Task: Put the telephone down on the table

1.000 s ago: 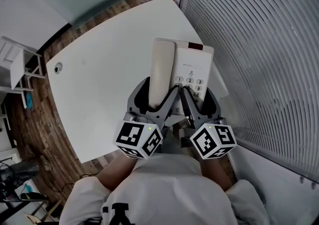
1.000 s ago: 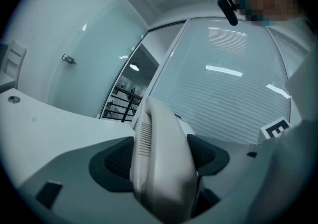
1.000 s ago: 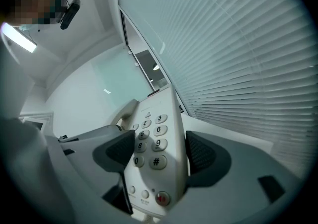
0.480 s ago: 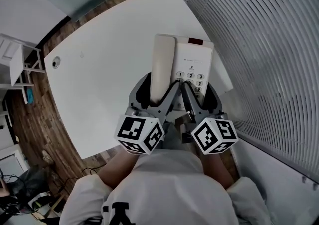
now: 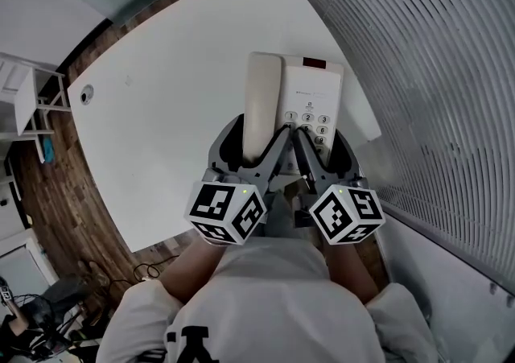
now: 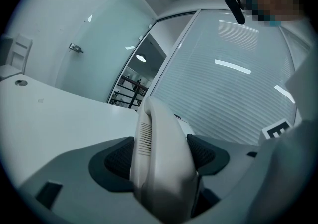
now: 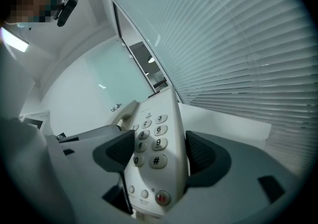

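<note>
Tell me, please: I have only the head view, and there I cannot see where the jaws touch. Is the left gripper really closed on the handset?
Observer: Yes. In the left gripper view the left gripper is shut on the handset; both jaws press its sides.
Operator: And the right one?
Observer: The right gripper is shut on the telephone base, with the # key between its jaws.
Operator: Is anything at the near end of the base?
Observer: A red button, just below the jaws in the right gripper view.
</note>
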Demonstrator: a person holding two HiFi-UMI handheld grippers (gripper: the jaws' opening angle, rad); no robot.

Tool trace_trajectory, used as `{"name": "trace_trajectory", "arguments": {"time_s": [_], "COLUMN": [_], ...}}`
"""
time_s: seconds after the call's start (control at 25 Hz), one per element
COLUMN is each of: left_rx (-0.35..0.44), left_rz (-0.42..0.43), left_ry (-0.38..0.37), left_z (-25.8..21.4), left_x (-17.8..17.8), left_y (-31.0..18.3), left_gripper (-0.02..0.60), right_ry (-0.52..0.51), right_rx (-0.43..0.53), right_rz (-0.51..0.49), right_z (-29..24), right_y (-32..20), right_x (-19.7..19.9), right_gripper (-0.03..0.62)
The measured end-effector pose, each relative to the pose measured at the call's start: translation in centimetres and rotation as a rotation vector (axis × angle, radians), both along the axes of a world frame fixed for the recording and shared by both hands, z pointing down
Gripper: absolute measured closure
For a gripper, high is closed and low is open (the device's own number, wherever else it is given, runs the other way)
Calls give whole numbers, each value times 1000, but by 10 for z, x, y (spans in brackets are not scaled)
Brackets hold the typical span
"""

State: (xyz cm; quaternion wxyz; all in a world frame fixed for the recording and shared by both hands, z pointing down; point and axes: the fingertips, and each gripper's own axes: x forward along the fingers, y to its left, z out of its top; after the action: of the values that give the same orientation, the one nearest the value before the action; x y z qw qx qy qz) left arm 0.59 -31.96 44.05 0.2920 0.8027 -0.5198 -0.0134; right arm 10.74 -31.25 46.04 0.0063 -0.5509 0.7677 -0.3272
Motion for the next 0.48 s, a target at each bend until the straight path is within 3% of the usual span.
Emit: {"name": "trace_trajectory", "arguments": {"time_s": [0.48], "left_rx": [-48], "left_rz": [-9], "left_ry": [-4], "left_z": [29], "left_x": [-6], "left_y": [8], "left_gripper": [253], "right_ry": [2], "right_rx": [-34], "right_rz": [1], "right_z": [29], "right_y": [8], "right_x": [-6], "right_gripper": [273]}}
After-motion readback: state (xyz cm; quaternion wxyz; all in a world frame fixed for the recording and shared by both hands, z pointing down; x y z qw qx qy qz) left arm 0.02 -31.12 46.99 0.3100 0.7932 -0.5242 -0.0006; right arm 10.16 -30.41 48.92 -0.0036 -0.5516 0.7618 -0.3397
